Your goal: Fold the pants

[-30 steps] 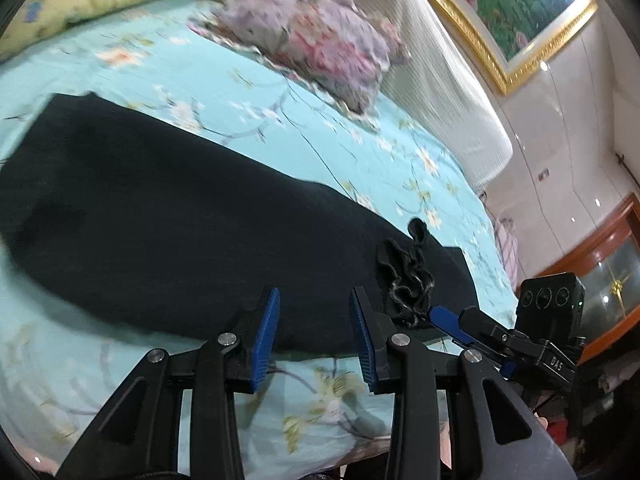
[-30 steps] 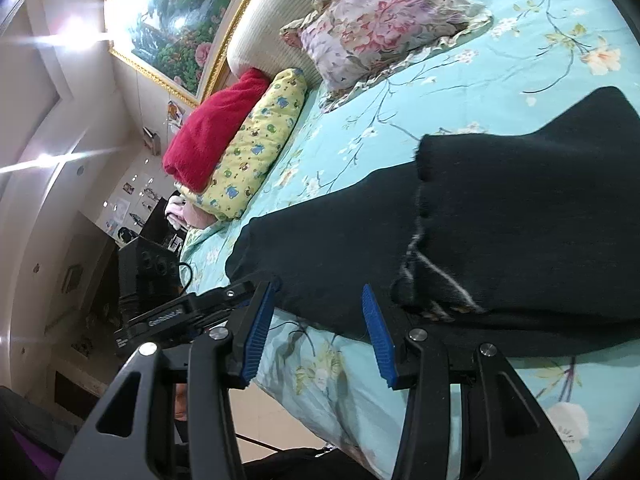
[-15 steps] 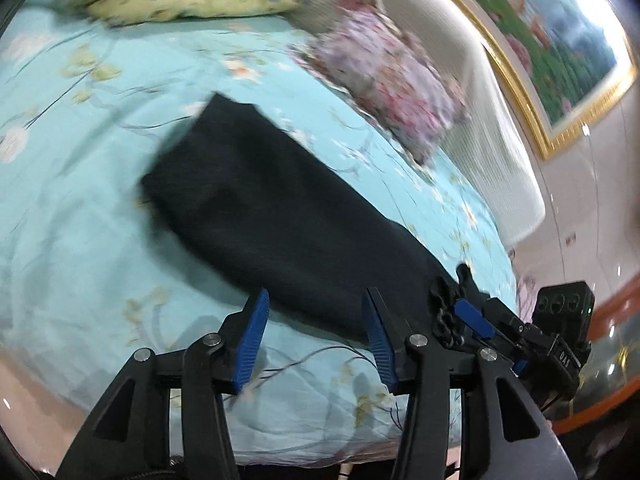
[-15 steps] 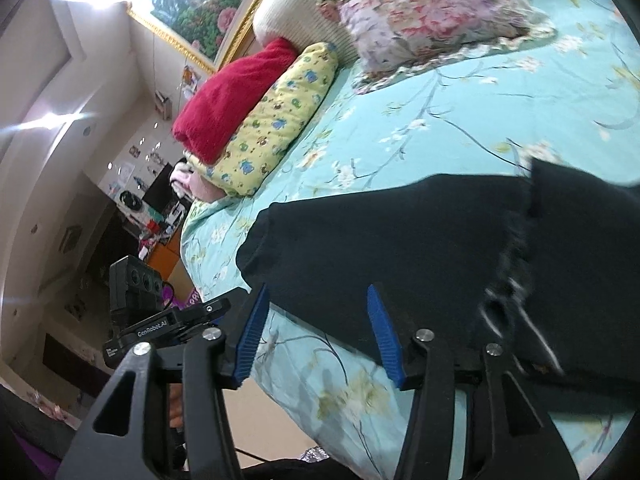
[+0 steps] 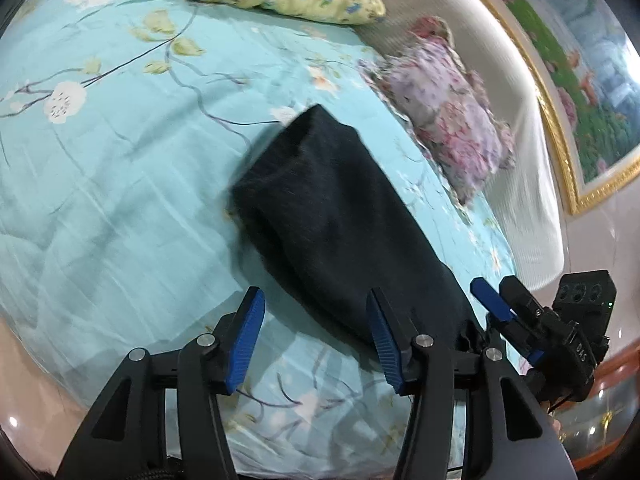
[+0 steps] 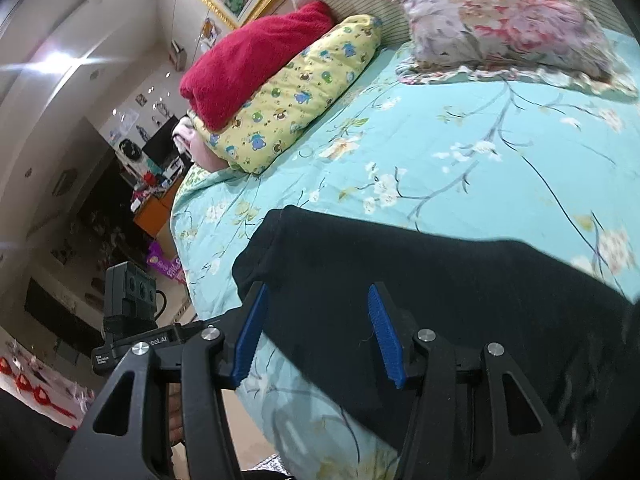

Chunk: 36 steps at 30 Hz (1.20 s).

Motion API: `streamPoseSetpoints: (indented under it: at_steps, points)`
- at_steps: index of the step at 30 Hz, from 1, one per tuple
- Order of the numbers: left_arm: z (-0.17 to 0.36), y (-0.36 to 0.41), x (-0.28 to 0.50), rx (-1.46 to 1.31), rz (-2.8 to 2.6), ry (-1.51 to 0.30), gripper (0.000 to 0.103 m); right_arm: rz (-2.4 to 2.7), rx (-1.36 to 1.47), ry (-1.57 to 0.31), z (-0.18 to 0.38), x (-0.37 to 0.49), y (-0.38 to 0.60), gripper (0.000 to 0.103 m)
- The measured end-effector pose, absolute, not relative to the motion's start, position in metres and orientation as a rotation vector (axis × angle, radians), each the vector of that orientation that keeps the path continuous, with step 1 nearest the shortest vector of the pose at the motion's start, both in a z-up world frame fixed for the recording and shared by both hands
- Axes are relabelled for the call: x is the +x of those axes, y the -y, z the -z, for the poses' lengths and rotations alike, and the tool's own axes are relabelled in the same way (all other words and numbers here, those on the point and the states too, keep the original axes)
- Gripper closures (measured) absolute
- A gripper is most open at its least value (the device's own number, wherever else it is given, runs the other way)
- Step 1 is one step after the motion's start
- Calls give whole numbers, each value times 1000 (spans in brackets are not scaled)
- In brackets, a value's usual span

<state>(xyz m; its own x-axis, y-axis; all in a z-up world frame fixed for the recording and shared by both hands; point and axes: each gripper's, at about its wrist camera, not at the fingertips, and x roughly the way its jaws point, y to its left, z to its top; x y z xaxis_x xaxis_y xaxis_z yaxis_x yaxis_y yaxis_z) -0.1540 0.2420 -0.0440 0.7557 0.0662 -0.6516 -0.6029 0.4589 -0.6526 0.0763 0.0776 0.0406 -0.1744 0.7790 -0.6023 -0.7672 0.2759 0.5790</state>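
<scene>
Black pants (image 5: 336, 216) lie flat as one long strip on a turquoise flowered bedsheet (image 5: 100, 184); they also show in the right wrist view (image 6: 420, 280). My left gripper (image 5: 316, 320) is open and empty, above the near edge of the bed, with the pants just past its right finger. My right gripper (image 6: 316, 320) is open and empty, over the leg end of the pants near the bed edge. The right gripper also shows in the left wrist view (image 5: 516, 320) beside the pants' other end.
A yellow pillow (image 6: 292, 92), a red blanket (image 6: 248, 56) and a flowered pillow (image 6: 500, 20) lie at the headboard. The bed edge drops off just below both grippers. Cluttered furniture (image 6: 132, 184) stands beyond the bed's left side.
Both grippers have swung left along the pants toward the leg end. The drawstring waist end has left the right wrist view. Both stay open and empty.
</scene>
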Motion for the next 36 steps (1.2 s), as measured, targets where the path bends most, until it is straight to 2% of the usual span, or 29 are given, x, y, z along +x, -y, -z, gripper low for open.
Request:
streamPoseSetpoints:
  at_steps: [14,24,28,29,31,36]
  points:
    - [58,-261,-146,-1107,-452,-561,48,-1506,-308,-1035,-40,70,-178,49]
    - [61,-264,-137,-1104,-492,-552,48,-1553,-553,-1021,-15,69,-245,49]
    - [60,-266,-129,-1088,-512,-564,52,-1568,-604,-1045,-2,63,-261,52]
    - [60,-266,-130,-1088,-518,-564,58,-1570,-607,-1051,0,62,-263,61]
    - [63,-269,-131,-1088,-532,-569,69,-1575,-601,-1078,3,61,-264,68]
    - [64,-273,-134,-1122,-503,-560,79,-1571,-565,-1070,-6,60,-256,78]
